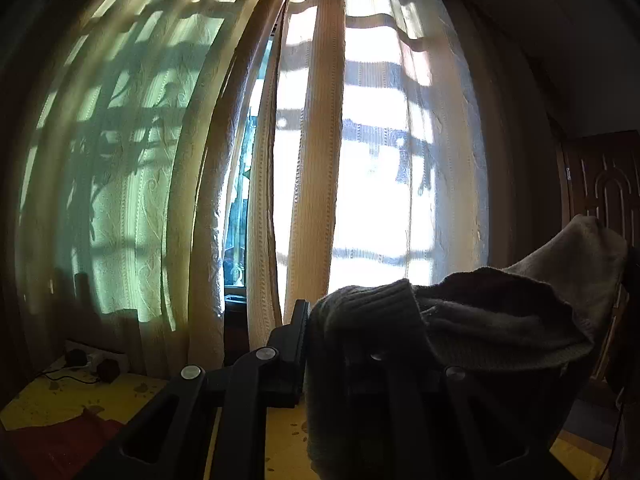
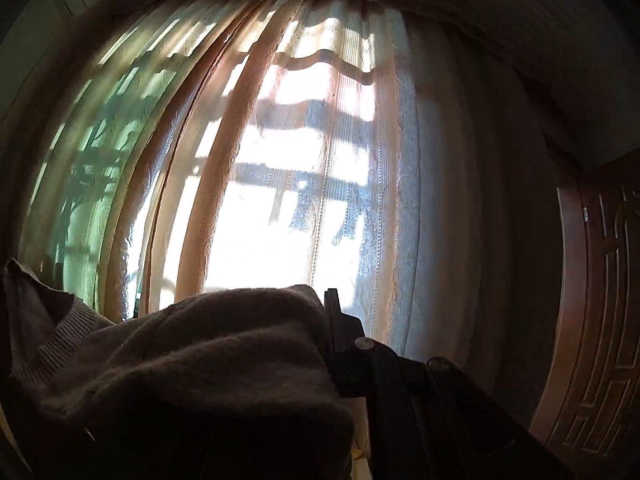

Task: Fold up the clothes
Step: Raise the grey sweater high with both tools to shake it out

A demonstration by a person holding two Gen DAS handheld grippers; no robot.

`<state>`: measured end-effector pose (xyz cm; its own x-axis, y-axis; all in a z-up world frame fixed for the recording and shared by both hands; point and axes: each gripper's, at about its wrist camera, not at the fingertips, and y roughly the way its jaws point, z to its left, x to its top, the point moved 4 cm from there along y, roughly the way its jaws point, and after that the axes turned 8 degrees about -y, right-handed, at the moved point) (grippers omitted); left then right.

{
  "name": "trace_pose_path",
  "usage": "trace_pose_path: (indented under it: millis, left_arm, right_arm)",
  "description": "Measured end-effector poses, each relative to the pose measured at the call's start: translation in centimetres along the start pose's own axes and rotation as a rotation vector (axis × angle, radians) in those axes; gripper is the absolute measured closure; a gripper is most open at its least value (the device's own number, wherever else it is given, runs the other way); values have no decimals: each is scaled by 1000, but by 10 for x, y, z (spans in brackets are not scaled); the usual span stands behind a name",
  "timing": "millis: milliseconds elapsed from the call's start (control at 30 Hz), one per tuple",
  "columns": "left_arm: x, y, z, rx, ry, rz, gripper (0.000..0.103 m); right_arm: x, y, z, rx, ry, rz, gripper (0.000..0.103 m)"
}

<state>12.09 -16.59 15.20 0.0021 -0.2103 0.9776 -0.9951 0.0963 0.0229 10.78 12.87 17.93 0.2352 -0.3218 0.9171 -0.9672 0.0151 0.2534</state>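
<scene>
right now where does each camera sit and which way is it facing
Left wrist: sits on the left tool, raised, facing the curtained window; its black fingers and linkage show, draped by a brown sweater.
Right wrist: sits on the right tool, tilted up at the same curtain; one finger shows.
Shared: sweater, curtain, wooden door.

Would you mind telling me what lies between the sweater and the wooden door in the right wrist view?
In the right wrist view, the right gripper's dark finger stands between the sweater and the wooden door, with curtain behind.
</scene>
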Motion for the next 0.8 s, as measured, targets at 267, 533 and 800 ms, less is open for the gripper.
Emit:
trace_pose_path:
  millis: [267,533,800]
  left_arm:
    - [87,-87,-12,52,67,-277,88]
    - [165,-193,-31,164,190,-541,85]
    - [163,-177,-30,283,326,-459,85]
  right_arm:
    - [106,-52,-39,-115,-48,-227,95]
    - [169,-135,-51,-213,-129,-414,88]
    - [146,-118,-8,-148,-262,-306,88]
